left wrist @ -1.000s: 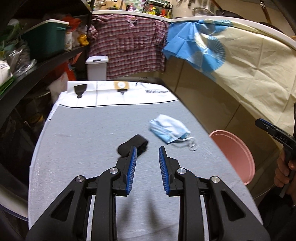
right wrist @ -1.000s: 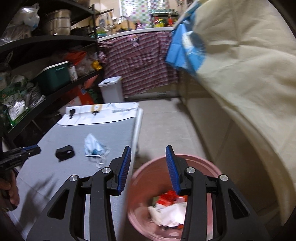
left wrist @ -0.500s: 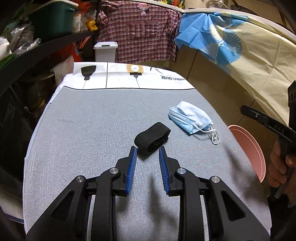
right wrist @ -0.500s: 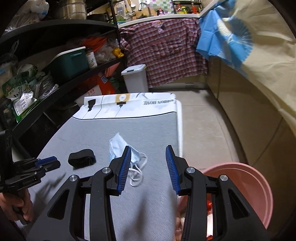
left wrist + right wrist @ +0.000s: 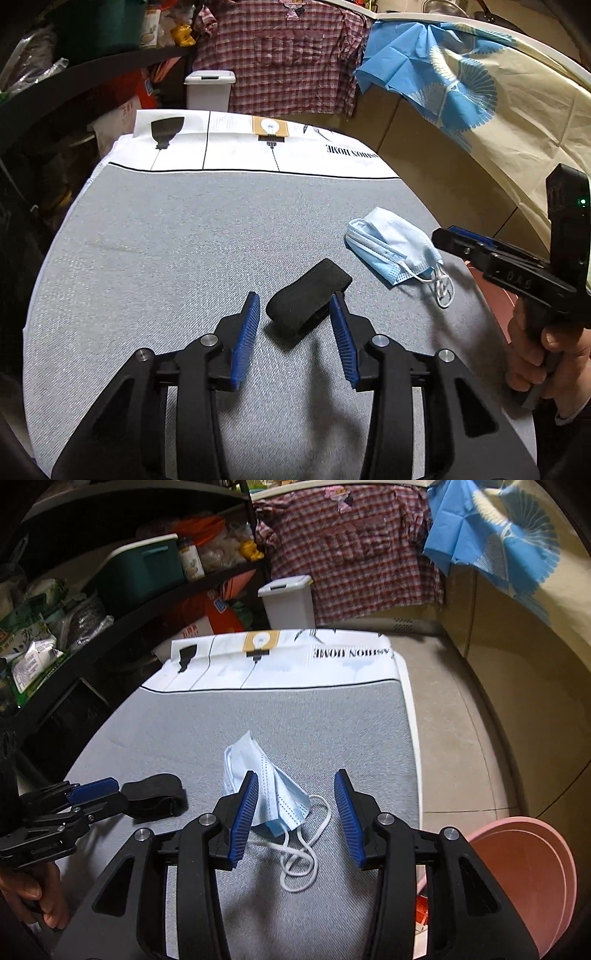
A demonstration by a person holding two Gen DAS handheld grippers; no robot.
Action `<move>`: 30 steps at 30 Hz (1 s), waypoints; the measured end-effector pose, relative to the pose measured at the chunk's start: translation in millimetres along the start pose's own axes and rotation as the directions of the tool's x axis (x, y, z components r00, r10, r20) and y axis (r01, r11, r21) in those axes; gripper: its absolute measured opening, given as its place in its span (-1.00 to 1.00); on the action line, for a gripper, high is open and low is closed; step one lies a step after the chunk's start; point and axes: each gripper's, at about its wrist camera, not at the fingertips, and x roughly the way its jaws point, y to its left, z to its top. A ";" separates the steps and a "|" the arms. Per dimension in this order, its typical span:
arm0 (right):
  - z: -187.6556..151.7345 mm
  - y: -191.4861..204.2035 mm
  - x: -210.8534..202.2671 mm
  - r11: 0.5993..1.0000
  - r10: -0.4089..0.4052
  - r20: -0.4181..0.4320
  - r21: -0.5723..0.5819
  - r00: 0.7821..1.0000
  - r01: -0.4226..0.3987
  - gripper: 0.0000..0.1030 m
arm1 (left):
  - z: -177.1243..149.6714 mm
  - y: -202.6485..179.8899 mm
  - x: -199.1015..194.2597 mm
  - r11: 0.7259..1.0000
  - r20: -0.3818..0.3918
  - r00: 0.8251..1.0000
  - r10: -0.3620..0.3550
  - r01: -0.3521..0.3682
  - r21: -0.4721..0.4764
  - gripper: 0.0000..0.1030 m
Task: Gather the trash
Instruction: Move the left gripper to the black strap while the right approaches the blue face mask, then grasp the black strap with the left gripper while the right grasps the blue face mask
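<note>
Bracketing the black strap (image 5: 308, 295) on the grey table (image 5: 166, 258), my left gripper (image 5: 293, 317) gapes empty, "0 4 8" readable at 3 o'clock. Right view: my right gripper (image 5: 295, 805) straddles the face mask (image 5: 258, 775), holding nothing; pink bin (image 5: 532, 878) at 4 o'clock holds some trash, two pieces left, "FASHION HOME" upside down at 12.

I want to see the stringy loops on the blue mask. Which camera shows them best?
The right wrist view: the face mask lies close, its white ear loops spread between the open right gripper. The left wrist view shows the mask farther off, loops small at one end.
</note>
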 end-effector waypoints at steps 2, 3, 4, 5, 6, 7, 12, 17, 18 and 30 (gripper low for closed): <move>-0.3 -0.3 5.7 1.000 0.000 -0.015 -0.005 1.000 0.000 -0.15 | 0.2 -0.4 4.9 1.000 -0.009 1.000 -0.002 0.002 0.004 -0.23; -1.1 -0.9 8.6 1.000 -0.001 -0.023 -0.007 1.000 0.001 -0.15 | 0.1 -1.1 6.5 1.000 -0.012 1.000 -0.002 0.002 0.007 -0.23; -2.0 -1.5 10.5 1.000 -0.003 -0.030 -0.007 1.000 0.003 -0.15 | -0.3 -2.2 8.6 1.000 -0.016 1.000 -0.004 0.005 0.012 -0.23; -2.5 -1.9 12.8 1.000 -0.003 -0.038 -0.005 0.999 0.003 -0.15 | -0.3 -2.5 9.5 1.000 -0.018 1.000 -0.004 0.005 0.014 -0.23; -3.0 -2.3 14.6 1.000 -0.001 -0.046 -0.004 0.999 0.001 -0.15 | -0.4 -3.4 10.4 1.000 -0.019 1.000 -0.004 0.004 0.018 -0.23; -2.8 -3.0 16.3 1.000 0.000 -0.052 -0.004 0.999 0.000 -0.15 | -0.5 -4.7 11.0 1.000 -0.023 1.000 -0.008 0.008 0.023 -0.23; -5.7 0.3 20.7 1.000 0.001 -0.074 -0.022 0.997 -0.002 -0.15 | -1.5 -10.4 9.5 0.999 -0.024 1.000 -0.009 0.010 0.051 -0.38; -8.5 3.7 19.8 0.999 0.010 -0.084 -0.039 0.996 -0.013 -0.58 | -2.3 -13.0 2.9 0.998 -0.016 1.000 0.002 0.000 0.068 -0.52; -8.5 4.6 17.6 0.999 0.012 -0.077 -0.045 0.997 -0.015 -0.63 | -2.3 -12.8 1.2 0.998 -0.013 1.000 0.004 -0.003 0.069 -0.53; -6.6 10.3 -18.4 0.998 0.006 -0.003 -0.064 1.000 -0.006 -0.90 | -4.5 -11.9 -27.1 0.998 0.037 0.999 0.026 -0.028 0.065 -0.54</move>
